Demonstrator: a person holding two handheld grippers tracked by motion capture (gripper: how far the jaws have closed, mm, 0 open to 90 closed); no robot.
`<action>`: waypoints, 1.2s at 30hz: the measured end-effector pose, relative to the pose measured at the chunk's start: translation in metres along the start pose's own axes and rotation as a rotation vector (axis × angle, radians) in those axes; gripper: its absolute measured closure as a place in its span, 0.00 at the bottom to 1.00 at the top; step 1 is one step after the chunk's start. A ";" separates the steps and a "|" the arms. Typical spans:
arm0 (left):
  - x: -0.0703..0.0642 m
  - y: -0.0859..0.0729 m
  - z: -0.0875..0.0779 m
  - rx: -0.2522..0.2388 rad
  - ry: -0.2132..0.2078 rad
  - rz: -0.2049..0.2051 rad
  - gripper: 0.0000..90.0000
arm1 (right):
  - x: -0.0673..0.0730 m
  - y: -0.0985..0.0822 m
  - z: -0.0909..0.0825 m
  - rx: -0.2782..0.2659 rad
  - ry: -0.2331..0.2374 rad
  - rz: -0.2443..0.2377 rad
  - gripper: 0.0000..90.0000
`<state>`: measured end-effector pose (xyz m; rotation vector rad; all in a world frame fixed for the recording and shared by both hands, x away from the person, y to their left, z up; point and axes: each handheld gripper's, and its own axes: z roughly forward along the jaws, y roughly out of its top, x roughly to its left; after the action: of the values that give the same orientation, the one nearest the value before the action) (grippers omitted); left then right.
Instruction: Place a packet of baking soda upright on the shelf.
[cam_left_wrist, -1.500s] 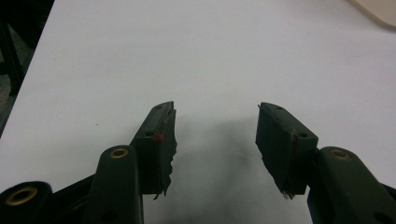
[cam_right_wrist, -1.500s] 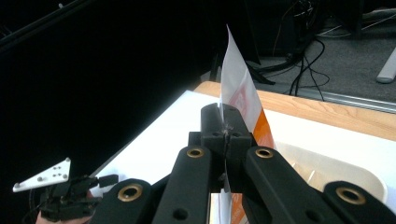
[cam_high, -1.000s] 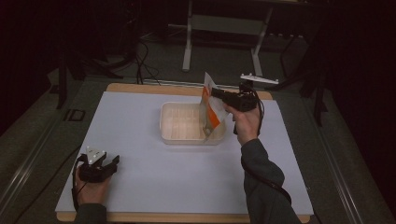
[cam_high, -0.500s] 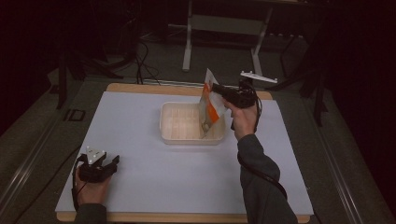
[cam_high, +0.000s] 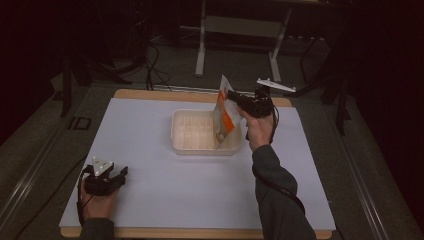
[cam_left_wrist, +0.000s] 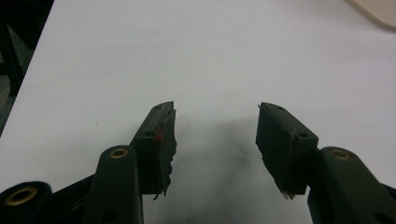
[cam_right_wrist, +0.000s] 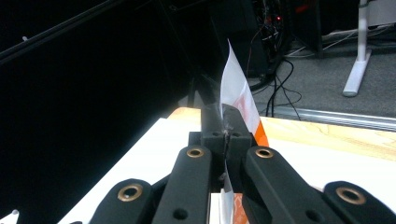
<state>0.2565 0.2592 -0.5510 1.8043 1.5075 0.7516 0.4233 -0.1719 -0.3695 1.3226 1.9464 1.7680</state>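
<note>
high view: looked fwd/down over whole table (cam_high: 150, 150) | gripper views: close, along own jaws | shared: white tabletop

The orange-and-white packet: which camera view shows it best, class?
The high view: the whole packet hangs over the tray, pinched by the right tool. The right gripper view shows its pinched edge; the left gripper view shows the table.

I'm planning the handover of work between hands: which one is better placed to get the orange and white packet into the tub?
The right. Its tongs are shut on the packet, which hangs into the tub. The left tongs are open near the table's front edge, away from the tub.
</note>
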 end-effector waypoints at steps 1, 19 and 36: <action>0.000 0.000 0.000 -0.001 0.001 0.000 0.53 | 0.000 -0.001 0.000 -0.002 0.005 0.003 1.00; 0.000 0.000 0.000 -0.002 0.001 0.003 0.53 | 0.003 -0.017 0.009 0.023 -0.041 -0.006 1.00; 0.000 0.000 0.000 -0.001 0.001 0.004 0.53 | 0.003 -0.029 0.017 0.039 -0.086 -0.018 1.00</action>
<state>0.2563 0.2588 -0.5509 1.8069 1.5051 0.7552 0.4190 -0.1542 -0.3983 1.3653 1.9506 1.6448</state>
